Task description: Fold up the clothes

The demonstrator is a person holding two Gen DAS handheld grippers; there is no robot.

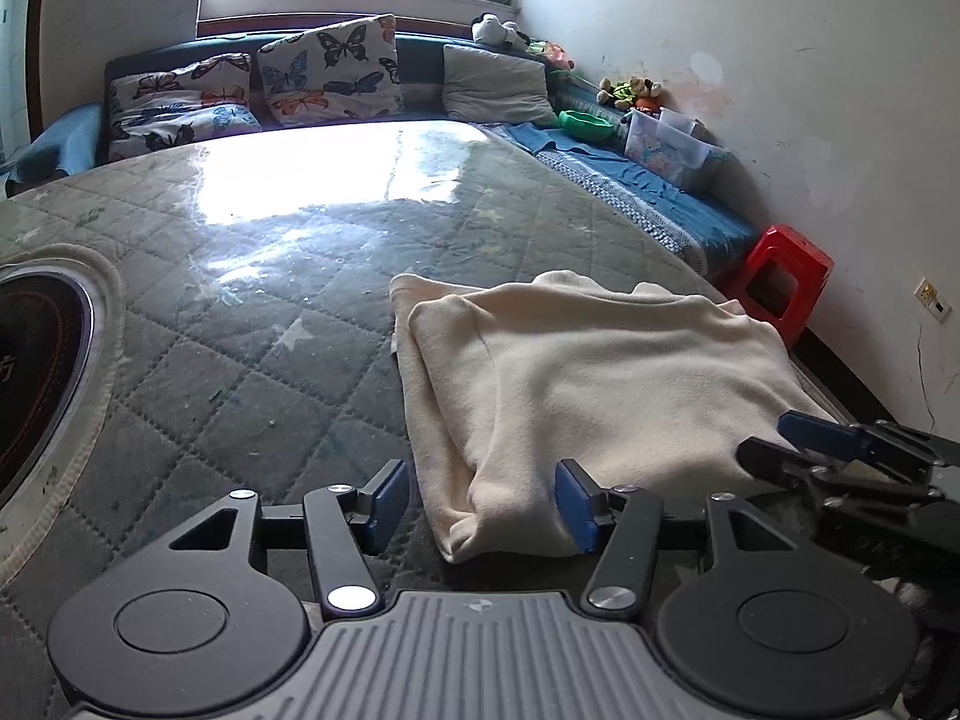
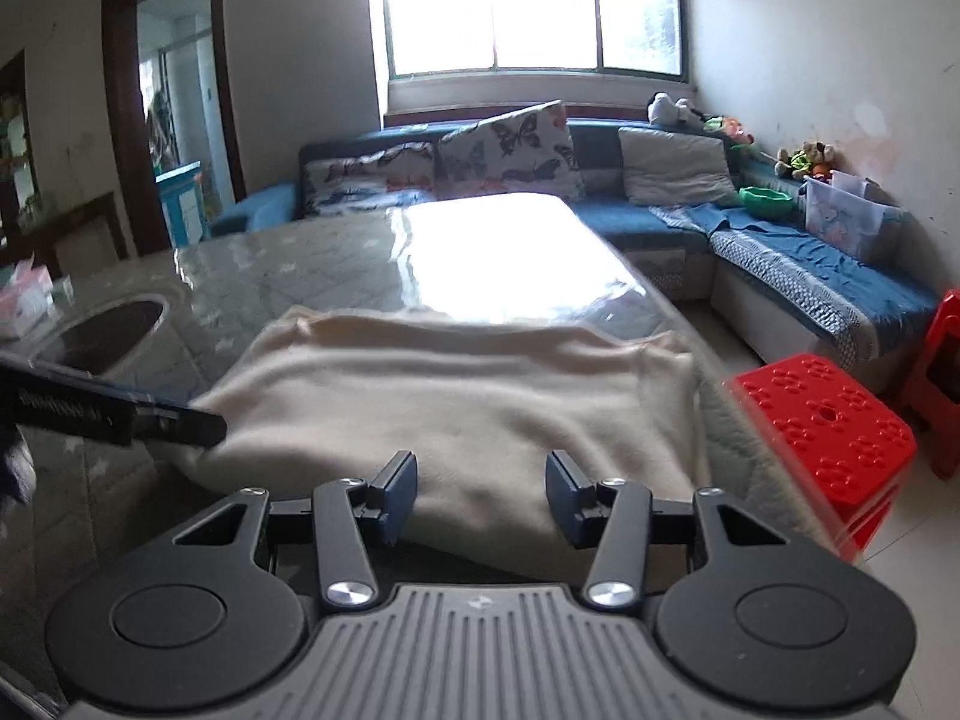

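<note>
Left gripper (image 1: pixel 480 504): jaws apart, pads pressing on nothing; the near left corner of the folded cloth lies between them, close to the right-hand pad.
Right gripper (image 2: pixel 480 495): jaws apart at the cloth's near edge, which lies between them unpinched as far as the blurred view shows.
Cream garment (image 1: pixel 588 384): a soft cream cloth, folded into a rough rectangle, lying flat on the tabletop near its right-hand edge.
Lie of the garment: from the right wrist view its long side runs left to right along the near edge; a lower layer sticks out along the left side in the left wrist view.
Tabletop (image 1: pixel 252 276): grey-green quilted cover with stars under a glossy clear sheet; bare around the cloth.
Round inset (image 1: pixel 36 372): dark recess in the tabletop, well to the left of the cloth.
Red stool (image 2: pixel 822 438): just beyond the tabletop's right edge, on the floor.
Sofa (image 2: pixel 798 276): blue, along the far and right walls, with butterfly cushions (image 1: pixel 330 72), a green bowl (image 1: pixel 585 123) and a clear box (image 1: pixel 666 147).
</note>
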